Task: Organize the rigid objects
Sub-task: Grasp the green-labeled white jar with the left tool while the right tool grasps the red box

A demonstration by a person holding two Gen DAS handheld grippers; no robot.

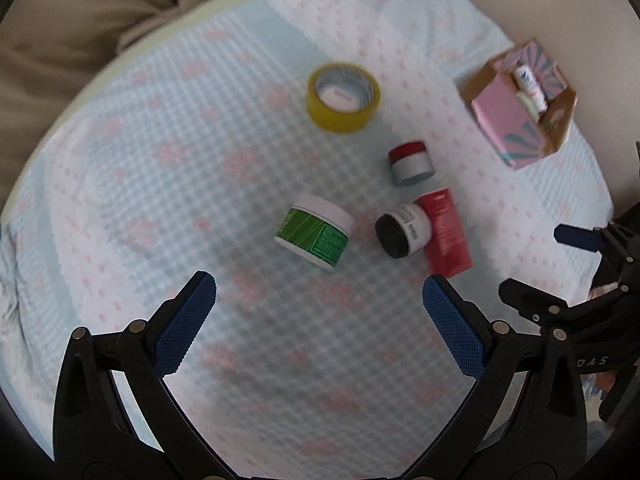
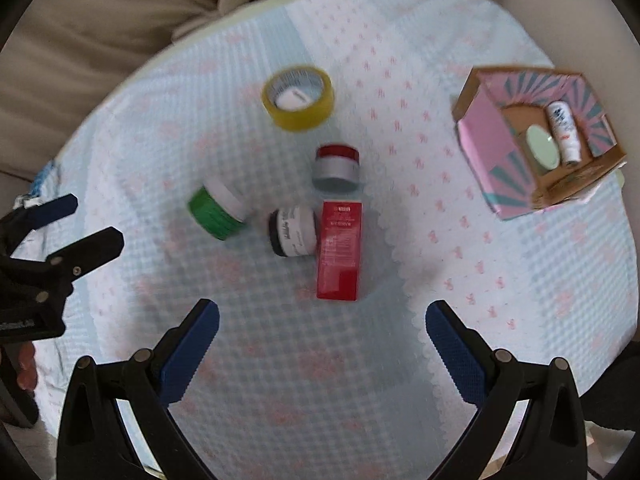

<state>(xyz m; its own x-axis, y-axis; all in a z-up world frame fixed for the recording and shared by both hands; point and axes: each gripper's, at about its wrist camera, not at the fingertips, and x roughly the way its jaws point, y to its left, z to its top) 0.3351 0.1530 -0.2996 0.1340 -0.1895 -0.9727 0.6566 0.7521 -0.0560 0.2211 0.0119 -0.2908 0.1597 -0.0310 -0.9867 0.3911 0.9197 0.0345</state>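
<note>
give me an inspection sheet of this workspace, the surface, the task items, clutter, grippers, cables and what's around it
Surface: round table under a pale blue and pink patterned cloth.
Job's things: yellow tape roll lying flat; red-lidded jar upright; green jar and black-lidded jar on their sides; red box lying flat, touching the black-lidded jar; pink cardboard box at the right edge, open, already holding a white tube and a pale green round item.
Clutter: nothing seen.
Grippers: left gripper and right gripper both open, empty, above the cloth.
Cables: nothing seen.
Surroundings: beige upholstery behind the table.
</note>
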